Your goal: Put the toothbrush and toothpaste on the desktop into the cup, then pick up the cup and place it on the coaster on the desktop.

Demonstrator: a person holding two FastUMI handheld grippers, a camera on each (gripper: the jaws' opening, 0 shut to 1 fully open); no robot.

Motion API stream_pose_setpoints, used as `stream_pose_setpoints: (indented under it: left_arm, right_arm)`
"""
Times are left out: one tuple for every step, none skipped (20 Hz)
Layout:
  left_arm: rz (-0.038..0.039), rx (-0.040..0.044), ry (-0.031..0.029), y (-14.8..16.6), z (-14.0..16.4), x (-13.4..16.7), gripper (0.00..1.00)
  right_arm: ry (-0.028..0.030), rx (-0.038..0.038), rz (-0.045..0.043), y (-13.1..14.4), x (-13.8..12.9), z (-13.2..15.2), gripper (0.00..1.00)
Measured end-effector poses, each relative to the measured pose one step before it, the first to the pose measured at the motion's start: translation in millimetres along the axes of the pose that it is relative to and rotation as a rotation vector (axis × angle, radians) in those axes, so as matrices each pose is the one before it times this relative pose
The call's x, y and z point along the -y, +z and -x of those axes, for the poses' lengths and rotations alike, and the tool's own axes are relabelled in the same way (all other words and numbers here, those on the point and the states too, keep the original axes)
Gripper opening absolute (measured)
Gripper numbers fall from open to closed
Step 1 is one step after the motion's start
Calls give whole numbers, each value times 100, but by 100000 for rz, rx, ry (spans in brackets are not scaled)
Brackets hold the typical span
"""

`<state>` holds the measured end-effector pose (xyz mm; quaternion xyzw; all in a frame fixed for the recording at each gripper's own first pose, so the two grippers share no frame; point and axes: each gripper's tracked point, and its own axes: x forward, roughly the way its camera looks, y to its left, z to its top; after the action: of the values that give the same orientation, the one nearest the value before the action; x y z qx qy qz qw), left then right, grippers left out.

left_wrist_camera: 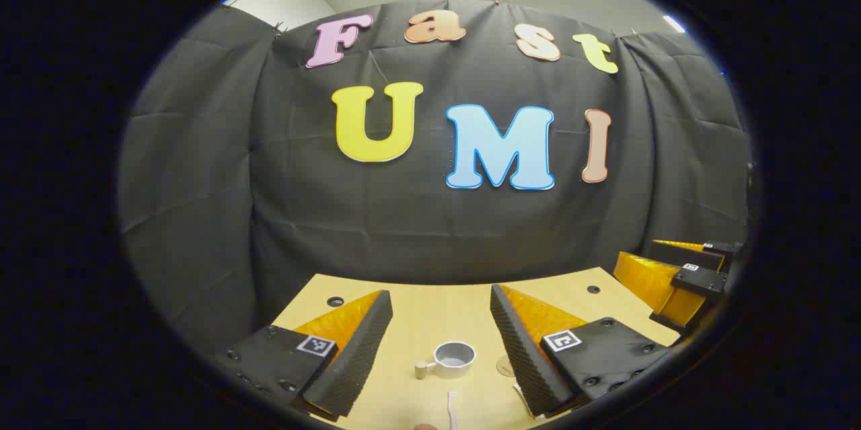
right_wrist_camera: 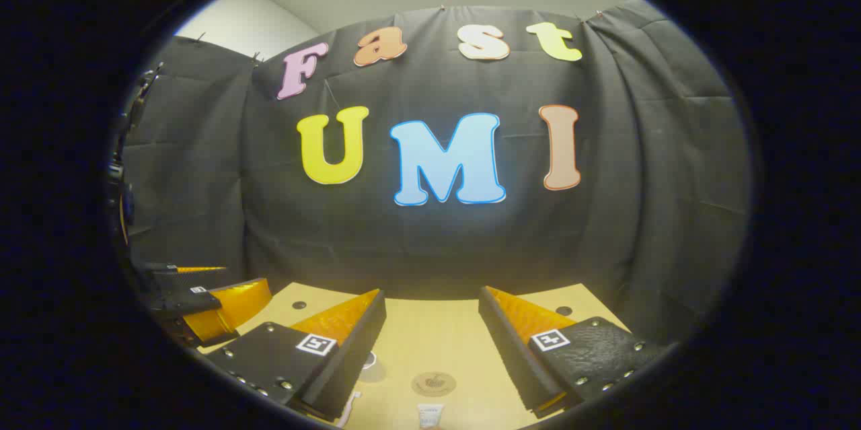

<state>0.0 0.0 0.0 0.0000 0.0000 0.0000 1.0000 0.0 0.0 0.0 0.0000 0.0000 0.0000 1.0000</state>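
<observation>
1. In the left gripper view the cup [left_wrist_camera: 455, 357] is a small grey-white mug with a pale rim and a darker hollow inside; a stubby handle sticks out to its left. It stands upright on the tan desktop [left_wrist_camera: 430, 309], between the two fingers of the left gripper [left_wrist_camera: 440, 326] and touching neither.
2. Just in front of the cup, at the bottom edge of that view, lies the toothbrush [left_wrist_camera: 452, 408], a slim white stick pointing roughly toward the cup, with its lower end cut off.
3. In the right gripper view the toothpaste [right_wrist_camera: 430, 413] shows as a pale tube end at the very bottom, lying on the desktop; little more of it can be made out.
4. Just beyond the toothpaste sits the coaster [right_wrist_camera: 433, 383], a flat round disc close to the desktop's own colour with a darker mark in its middle.
5. The left gripper is spread wide, grasping nothing, its fingers above the desktop.
6. The right gripper [right_wrist_camera: 430, 322] is likewise spread wide and holds nothing; coaster and toothpaste lie in the gap between its fingers.
7. Each gripper also appears at the edge of the other's view.
8. Small dark round holes mark the desktop's far corners.
</observation>
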Motion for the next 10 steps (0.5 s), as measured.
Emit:
stream_pose_setpoints:
  left_arm:
    - [-172,-730,170,-268,-292,-45,96]
    - [-359,-971,93,-326,-177,5,96]
    - [-344,-746,91,-389,-196,41,96]
    - [-110,-779,-204,-285,-270,91,96]
    - [208,-780,-183,-320,-155,44,96]
    - [368,-760,-286,-362,-131,123,96]
    - [505,-899,-211,-307,-182,114,96]
    - [711,-898,-640,-413,-321,92,96]
    - [813,-1049,-379,-377,-121,-5,96]
    - [517,-898,-44,-347,-117,-112,96]
  right_arm:
    - [102,-756,2,-153,-53,-66,87]
    - [362,-826,-18,-385,13,6,87]
    - [1013,-1190,-281,-203,-222,-42,87]
    - [351,-1437,-165,-452,-123,-164,90]
    - [270,-1184,-105,-228,7,10,90]
    - [181,-566,-135,-176,-98,4,90]
    - [59,-582,-85,-110,30,-10,90]
    - [94,-500,23,-192,-115,-140,90]
    - [-2,-828,98,-135,-12,-90,90]
    - [91,-269,57,-210,-49,13,90]
